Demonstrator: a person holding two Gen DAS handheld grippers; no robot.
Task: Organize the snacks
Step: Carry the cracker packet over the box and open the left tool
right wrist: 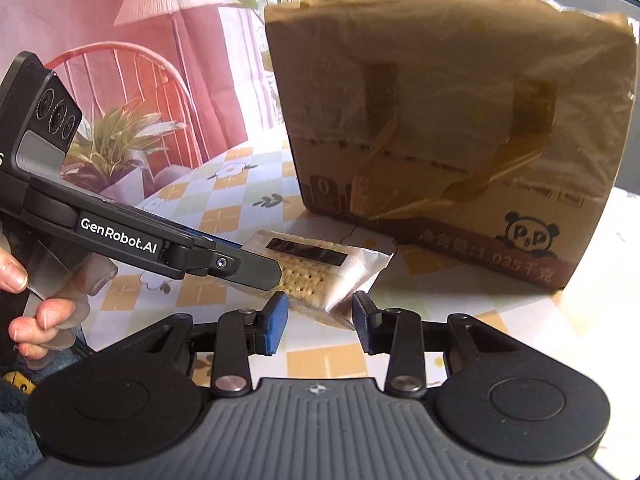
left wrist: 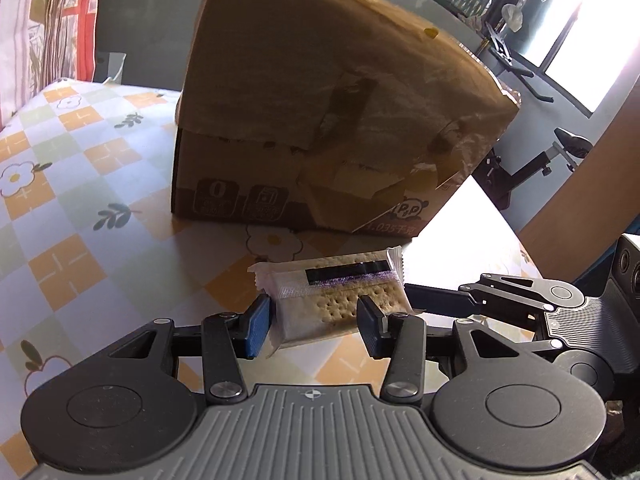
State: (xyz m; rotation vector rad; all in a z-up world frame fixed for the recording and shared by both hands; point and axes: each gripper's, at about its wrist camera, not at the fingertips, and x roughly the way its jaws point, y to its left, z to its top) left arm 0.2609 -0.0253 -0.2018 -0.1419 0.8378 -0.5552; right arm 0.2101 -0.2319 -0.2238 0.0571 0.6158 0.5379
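A clear packet of crackers (left wrist: pixel 336 300) with a black strip hangs just above the checked tablecloth (left wrist: pixel 80 208), in front of a taped brown cardboard box (left wrist: pixel 320 100). My left gripper (left wrist: pixel 314 320) is shut on the packet's near-left part, its blue pads pressed against both sides. In the right wrist view the same packet (right wrist: pixel 316 268) slants toward me, and my right gripper (right wrist: pixel 320 320) is shut on its crinkled silver end. The left gripper's fingers (right wrist: pixel 240 266) reach in from the left and cover part of the packet. The box (right wrist: pixel 460 120) has a panda logo.
A hand (right wrist: pixel 28 280) holds the left gripper's handle at lower left. The box stands close behind the packet. The table's right edge (left wrist: pixel 504 220) drops off toward an exercise machine (left wrist: pixel 560 156). A printed backdrop (right wrist: pixel 140 60) with lamp and chair hangs behind the table.
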